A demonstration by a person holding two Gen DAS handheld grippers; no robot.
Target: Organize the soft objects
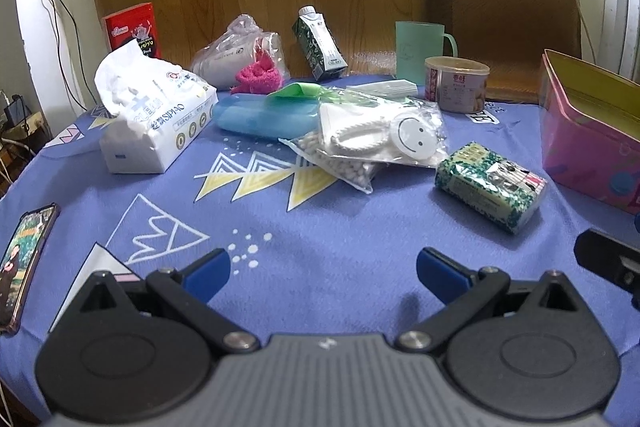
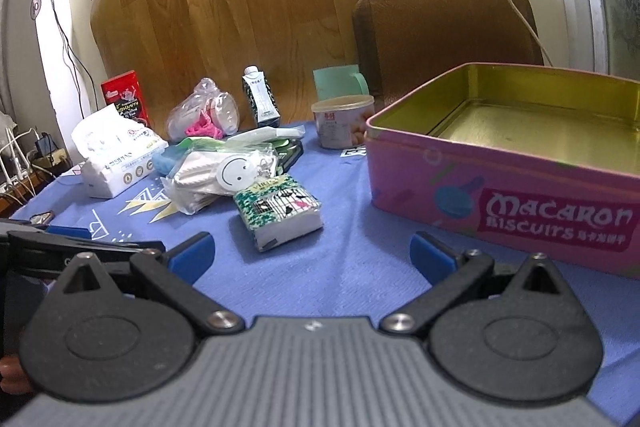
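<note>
Both cams sit low over the table, looking fwd along their own fingers to the wood panel at 12 o'clock. Left cam: tissue pack point(image 1: 154, 115) at 10, pink tin point(image 1: 588, 131) at 3, cut off by the frame edge. Right cam sits further right, tin point(image 2: 500, 195) close at 2. Shared: middle clutter, e.g. green packet point(image 1: 490, 185) point(image 2: 280, 213).

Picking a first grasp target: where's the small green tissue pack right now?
The green tissue pack lies on the blue tablecloth, between the smiley-face bag and the pink tin; right of centre in the left wrist view.
</note>
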